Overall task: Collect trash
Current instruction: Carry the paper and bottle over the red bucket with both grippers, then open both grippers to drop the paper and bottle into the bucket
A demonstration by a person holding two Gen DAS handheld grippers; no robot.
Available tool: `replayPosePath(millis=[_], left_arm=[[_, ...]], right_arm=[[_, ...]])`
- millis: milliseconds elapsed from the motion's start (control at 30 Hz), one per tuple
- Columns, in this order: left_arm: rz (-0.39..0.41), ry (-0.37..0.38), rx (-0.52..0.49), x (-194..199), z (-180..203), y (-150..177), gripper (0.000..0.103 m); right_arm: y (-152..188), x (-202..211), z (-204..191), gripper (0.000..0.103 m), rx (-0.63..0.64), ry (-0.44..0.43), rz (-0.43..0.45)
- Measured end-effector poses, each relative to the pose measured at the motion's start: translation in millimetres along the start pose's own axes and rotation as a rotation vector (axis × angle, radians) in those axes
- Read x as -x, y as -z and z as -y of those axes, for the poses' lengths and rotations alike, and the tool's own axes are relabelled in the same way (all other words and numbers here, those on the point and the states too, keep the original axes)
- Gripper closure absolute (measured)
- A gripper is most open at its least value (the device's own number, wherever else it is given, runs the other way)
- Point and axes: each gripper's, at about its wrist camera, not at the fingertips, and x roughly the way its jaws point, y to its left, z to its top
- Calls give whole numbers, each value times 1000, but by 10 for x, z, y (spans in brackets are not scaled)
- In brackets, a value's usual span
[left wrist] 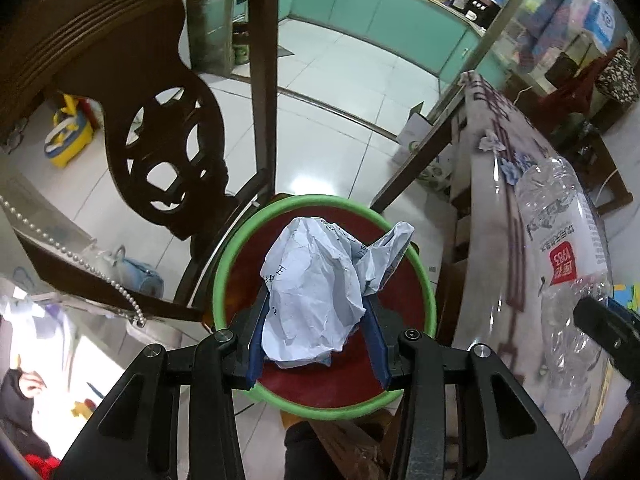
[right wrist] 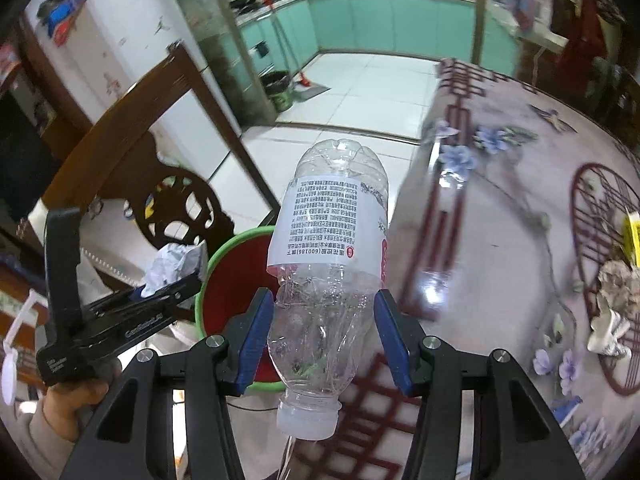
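Left wrist view: left claw [left wrist: 318,312] clamps paper ball [left wrist: 316,292] over bin [left wrist: 218,280]; right claw [right wrist: 324,336] clamps bottle [right wrist: 328,264]. Next, let go.

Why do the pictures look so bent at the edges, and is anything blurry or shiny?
Both views come through fisheye lenses, so straight lines bow and the corners go black. Left wrist view: mostly sharp, with a glare patch on the floor tiles. Right wrist view: the tablecloth smears with motion blur, while the plastic bottle stays crisp.
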Motion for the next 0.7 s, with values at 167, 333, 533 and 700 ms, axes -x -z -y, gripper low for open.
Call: replayPosePath(millis=[167,333,533,700], left_arm=[[-15,-8,5,-66,-32,7,63],[-34,-18,4,-127,-45,0,63],[-46,-32,0,-169,-36,-14,63],[-52,-47,-1,-185,-43,-40,63]], right_arm=[[-3,-125,-137,52,44,1,-29],[-8,-258,-186,52,63,-5,-63],[-13,-368,-194,52,70,-34,-93],[-27,-441,-238,52,90,-54,-104]])
